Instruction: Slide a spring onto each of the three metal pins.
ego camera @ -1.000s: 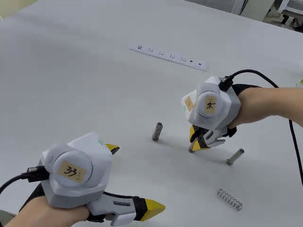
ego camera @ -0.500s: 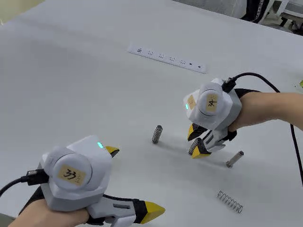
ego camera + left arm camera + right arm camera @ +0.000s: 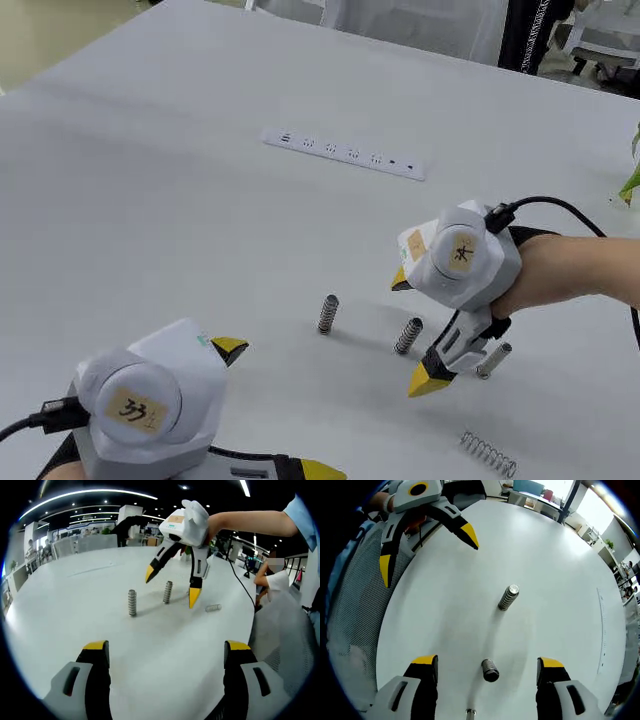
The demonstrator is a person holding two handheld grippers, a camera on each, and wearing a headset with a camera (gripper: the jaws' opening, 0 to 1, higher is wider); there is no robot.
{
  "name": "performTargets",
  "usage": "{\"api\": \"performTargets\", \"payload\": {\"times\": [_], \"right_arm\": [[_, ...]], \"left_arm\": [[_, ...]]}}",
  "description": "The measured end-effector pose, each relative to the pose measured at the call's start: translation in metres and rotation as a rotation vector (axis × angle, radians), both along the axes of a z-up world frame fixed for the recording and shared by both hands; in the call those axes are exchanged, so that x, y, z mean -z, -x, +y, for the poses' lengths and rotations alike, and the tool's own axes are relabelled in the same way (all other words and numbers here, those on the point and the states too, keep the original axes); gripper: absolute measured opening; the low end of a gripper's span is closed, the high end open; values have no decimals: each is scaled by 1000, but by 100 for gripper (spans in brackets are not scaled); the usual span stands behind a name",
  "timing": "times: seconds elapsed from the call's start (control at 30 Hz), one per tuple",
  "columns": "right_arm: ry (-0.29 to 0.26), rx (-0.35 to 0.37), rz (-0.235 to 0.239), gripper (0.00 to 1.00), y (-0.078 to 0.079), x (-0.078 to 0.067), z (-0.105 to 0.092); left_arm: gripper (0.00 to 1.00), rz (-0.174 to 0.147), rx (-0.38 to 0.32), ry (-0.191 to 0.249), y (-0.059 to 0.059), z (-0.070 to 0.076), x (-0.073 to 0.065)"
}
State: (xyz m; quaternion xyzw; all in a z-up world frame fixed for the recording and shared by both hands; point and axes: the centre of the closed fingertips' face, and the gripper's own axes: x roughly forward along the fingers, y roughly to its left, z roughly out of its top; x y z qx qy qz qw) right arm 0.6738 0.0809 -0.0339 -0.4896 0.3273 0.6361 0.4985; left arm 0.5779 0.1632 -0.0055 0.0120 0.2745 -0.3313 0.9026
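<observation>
Head view: spring on white table

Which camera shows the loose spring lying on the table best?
The head view: the loose spring lies flat in the open near the bottom edge, coils distinct. The left gripper view shows it small and distant.

Metal spring, seemingly matt table
</observation>
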Motion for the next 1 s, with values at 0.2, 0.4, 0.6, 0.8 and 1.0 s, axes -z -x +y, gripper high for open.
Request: {"api": "performTargets", "payload": {"times": [0.2, 0.4, 0.6, 0.8, 1.0], "right_arm": [[-76, 47, -3, 96, 5, -11, -1], [-131, 103, -17, 99, 8, -22, -9], [-202, 151, -29, 99, 15, -38, -14], [-282, 222, -46, 99, 21, -55, -23], [-331, 288, -54, 99, 29, -65, -38]], "left_arm": [[94, -8, 22, -19, 1, -2, -5], [94, -16, 41, -24, 1, -8, -8], [94, -20, 64, -30, 0, -15, -9], [93, -25, 88, -38, -1, -20, -10], [93, -25, 116, -39, -1, -29, -12]]}}
